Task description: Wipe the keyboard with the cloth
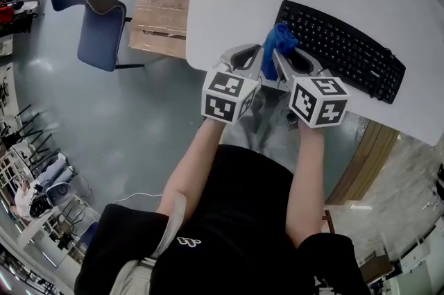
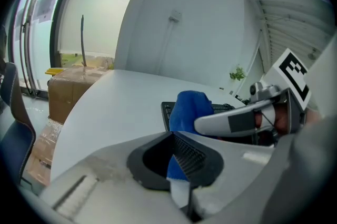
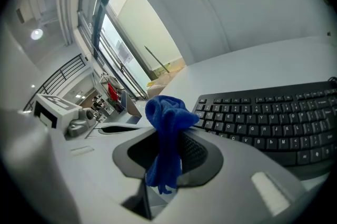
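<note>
The cloth [image 1: 277, 44] is a small piece of deep blue, fleecy fabric, bunched into a soft lump with rounded folds on top. In the head view it sits just above the centre of the frame, between the tips of the two grippers. It lies at the near left end of the keyboard [image 1: 343, 51], close to the table's [image 1: 229, 2] front edge.

In the right gripper view, the right gripper [image 3: 168, 138] has its jaws closed on the cloth [image 3: 167, 128]. The fabric stands up as a knot above the jaw tips and trails down through the narrow seam between the dark ribbed pads. The black keyboard [image 3: 274, 117] fills the right half of that frame, its rows of keys running off to the right edge.

In the left gripper view, the left gripper [image 2: 176, 141] also has its jaws pressed together on the cloth. A strip of blue runs down the seam between the pads, and the main lump [image 2: 190, 107] rises just beyond the tips. One grey finger of the right gripper crosses in front of it from the right of the frame.

The table is white and rounded. In the upper left of the head view a blue chair [image 1: 100, 26] stands on the grey floor, beside cardboard boxes [image 1: 163, 2] that reach partly under the table's edge. The marker cubes [image 1: 229, 96] sit just below the centre of the frame.
</note>
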The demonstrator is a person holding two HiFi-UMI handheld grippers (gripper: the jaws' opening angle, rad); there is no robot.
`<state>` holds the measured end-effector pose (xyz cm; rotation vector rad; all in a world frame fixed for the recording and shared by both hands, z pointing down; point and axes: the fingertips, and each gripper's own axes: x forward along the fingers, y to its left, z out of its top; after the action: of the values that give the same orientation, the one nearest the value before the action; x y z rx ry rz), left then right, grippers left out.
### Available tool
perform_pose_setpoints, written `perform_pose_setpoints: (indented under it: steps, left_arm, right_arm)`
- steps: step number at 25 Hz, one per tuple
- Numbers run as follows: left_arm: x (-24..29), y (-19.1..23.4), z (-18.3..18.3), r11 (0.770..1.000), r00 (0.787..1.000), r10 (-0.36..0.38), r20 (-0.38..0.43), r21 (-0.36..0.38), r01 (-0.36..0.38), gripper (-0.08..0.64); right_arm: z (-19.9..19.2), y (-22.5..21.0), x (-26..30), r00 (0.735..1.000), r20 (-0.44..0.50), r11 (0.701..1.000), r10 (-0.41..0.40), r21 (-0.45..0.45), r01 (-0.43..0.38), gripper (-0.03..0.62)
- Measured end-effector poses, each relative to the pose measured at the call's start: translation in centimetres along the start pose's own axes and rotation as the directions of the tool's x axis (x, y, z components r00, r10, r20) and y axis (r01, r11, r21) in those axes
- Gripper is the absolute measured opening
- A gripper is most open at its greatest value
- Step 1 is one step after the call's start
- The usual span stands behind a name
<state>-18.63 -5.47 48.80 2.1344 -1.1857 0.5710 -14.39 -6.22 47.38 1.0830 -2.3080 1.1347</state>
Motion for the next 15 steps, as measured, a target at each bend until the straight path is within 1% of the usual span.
perform_pose_setpoints:
  steps: [8,15]
  left_arm:
    - [0.4,0.4,-1.7,1.0,0.999,-0.013,-0.035,-0.014,0.013,-0.002]
    - [1.0,-0.4,-2.0,0.999,0.998,-0.036,-0.055,0.0,0.036,-0.002]
  right_arm:
    - [-2.0,-0.8,1.1,0.999,-0.035,0.999,-0.023,0.03,0.024,0.097]
    - [-2.4,-1.9,0.9,0.998,-0.035,0.998,-0.046,0.047,0.048,0.097]
